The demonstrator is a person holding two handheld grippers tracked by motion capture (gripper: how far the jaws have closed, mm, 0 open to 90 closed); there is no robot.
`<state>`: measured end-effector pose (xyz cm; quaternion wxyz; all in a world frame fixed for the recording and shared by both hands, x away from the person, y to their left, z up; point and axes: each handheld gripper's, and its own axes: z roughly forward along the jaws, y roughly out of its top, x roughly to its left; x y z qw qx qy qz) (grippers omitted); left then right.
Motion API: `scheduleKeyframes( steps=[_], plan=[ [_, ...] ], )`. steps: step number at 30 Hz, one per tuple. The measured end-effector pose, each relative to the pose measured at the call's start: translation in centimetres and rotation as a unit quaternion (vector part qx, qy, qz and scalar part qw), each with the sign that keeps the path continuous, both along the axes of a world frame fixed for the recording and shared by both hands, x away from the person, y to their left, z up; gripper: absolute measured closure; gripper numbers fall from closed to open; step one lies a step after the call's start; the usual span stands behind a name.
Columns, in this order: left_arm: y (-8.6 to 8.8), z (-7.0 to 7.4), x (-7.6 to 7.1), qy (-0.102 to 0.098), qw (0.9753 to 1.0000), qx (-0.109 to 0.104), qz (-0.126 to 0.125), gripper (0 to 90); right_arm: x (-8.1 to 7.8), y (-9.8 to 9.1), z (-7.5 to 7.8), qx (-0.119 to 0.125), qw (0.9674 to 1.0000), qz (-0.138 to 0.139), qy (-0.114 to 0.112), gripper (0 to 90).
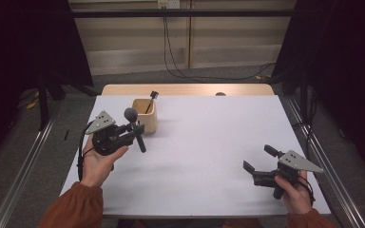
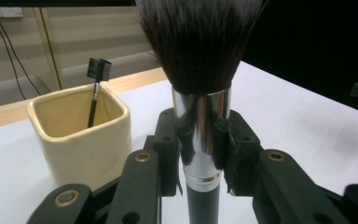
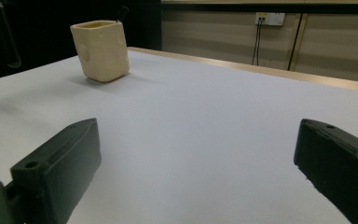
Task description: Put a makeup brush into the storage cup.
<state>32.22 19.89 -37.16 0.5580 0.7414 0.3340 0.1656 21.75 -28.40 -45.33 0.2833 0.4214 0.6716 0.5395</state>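
left gripper view: brush lifted, cup waiting
left claw [image 2: 200, 140] clamps powder brush [image 2: 200, 56] just beside cup [image 2: 81, 140]; drop-in remains; right claw [image 3: 196, 172] gapes empty.

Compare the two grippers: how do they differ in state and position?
The left gripper is shut on a makeup brush beside the cream cup; the right gripper is open and empty. The left sits near the cup, the right far from it. Both are hand-held.
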Motion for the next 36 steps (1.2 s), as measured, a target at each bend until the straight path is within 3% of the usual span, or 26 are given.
scheduleKeyframes(
  steps=[5,19,36],
  plan=[
    [0.4,0.5,0.7,-0.001,1.0,-0.002,0.008,70.5,0.2,0.0,-0.2,0.002,0.9999,-0.006,0.009,0.0],
    [1.0,3.1,3.1,-0.014,0.9996,0.009,0.022,70.5,0.1,-0.5,-0.1,-0.002,1.0,-0.007,0.004,0.0],
    [0.7,4.3,6.3,-0.019,0.9981,0.012,0.058,70.5,0.0,-0.8,-0.2,0.0,1.0,-0.007,0.005,0.1]
  ],
)
